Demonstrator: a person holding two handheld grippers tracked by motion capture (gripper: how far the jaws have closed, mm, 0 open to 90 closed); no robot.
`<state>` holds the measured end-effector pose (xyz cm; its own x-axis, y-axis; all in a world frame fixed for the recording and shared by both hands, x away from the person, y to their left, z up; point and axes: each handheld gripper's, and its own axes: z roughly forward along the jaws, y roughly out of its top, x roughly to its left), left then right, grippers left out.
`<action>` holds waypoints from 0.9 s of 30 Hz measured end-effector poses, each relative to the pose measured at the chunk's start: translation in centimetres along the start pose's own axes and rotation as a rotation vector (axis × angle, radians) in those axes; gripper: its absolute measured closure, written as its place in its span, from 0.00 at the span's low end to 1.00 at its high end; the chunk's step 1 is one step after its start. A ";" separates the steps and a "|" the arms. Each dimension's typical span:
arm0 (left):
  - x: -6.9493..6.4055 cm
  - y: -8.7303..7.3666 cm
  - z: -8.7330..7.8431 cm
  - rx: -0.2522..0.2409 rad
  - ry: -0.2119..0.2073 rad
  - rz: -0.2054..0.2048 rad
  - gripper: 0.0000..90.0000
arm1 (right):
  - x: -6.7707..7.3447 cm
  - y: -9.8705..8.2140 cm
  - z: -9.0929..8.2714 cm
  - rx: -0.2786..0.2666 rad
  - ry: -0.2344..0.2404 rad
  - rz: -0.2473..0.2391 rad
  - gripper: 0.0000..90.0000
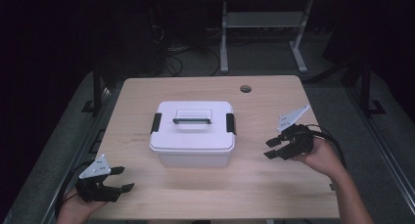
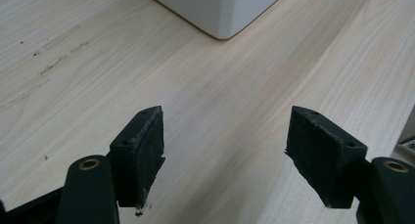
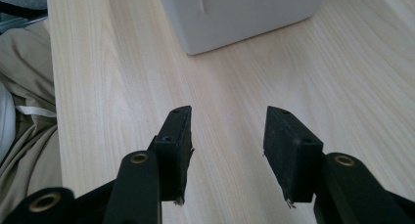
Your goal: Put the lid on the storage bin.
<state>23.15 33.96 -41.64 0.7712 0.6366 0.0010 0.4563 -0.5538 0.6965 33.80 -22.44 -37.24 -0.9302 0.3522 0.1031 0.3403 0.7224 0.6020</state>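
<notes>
In the middle of a pale, light-grained wooden tabletop [image 1: 254, 185] stands a white, rectangular plastic storage box [image 1: 192, 133] with its lid on, a flat carry handle [image 1: 192, 120] lying across the top and a black latch [image 1: 155, 123] clipped at each short end. The box sits squarely, well apart from both grippers. A round cable hole [image 1: 245, 89] pierces the board near its far edge, to the right of centre. The wood is bare around the box, marked by a few faint scuffs and dark specks that show in the left gripper view.

The left gripper [image 1: 121, 179] rests near the front left corner of the table, held in a hand [image 1: 73, 209] at the bottom edge, its jaws spread wide with nothing between them; in the left gripper view [image 2: 222, 150] a lower corner of the box [image 2: 220, 9] lies ahead of the pads. The right gripper [image 1: 273, 148] hangs over the right side of the table in the right hand [image 1: 323, 158], pointing toward the box, its jaws parted and empty; its own view [image 3: 227, 145] shows the box corner [image 3: 240, 18] ahead and beige cloth at the left past the table's edge.

Beyond the table the room is dark: a grey floor, the grey metal legs of another table [image 1: 225, 43] and tangled black cables [image 1: 171, 57] behind.
</notes>
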 end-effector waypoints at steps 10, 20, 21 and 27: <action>0.0 0.0 0.0 -0.002 0.006 -0.003 0.32 | 0.1 -1.3 0.4 -0.011 0.007 0.025 0.57; 0.0 0.0 -0.1 -0.008 0.009 -0.006 0.32 | 0.2 -2.2 1.1 -0.012 0.022 0.035 0.57; 0.0 0.0 -0.2 -0.010 0.009 -0.005 0.32 | 0.2 -2.3 1.2 -0.013 0.021 0.034 0.57; 0.0 0.0 -0.1 -0.008 0.012 -0.007 0.32 | 0.5 -2.9 1.4 -0.015 0.024 0.046 0.56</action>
<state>23.10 34.09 -41.58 0.7630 0.6464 0.0047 0.4579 -0.5455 0.7019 32.57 -23.57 -40.07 -0.9166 0.3704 0.1502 0.3812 0.6967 0.6077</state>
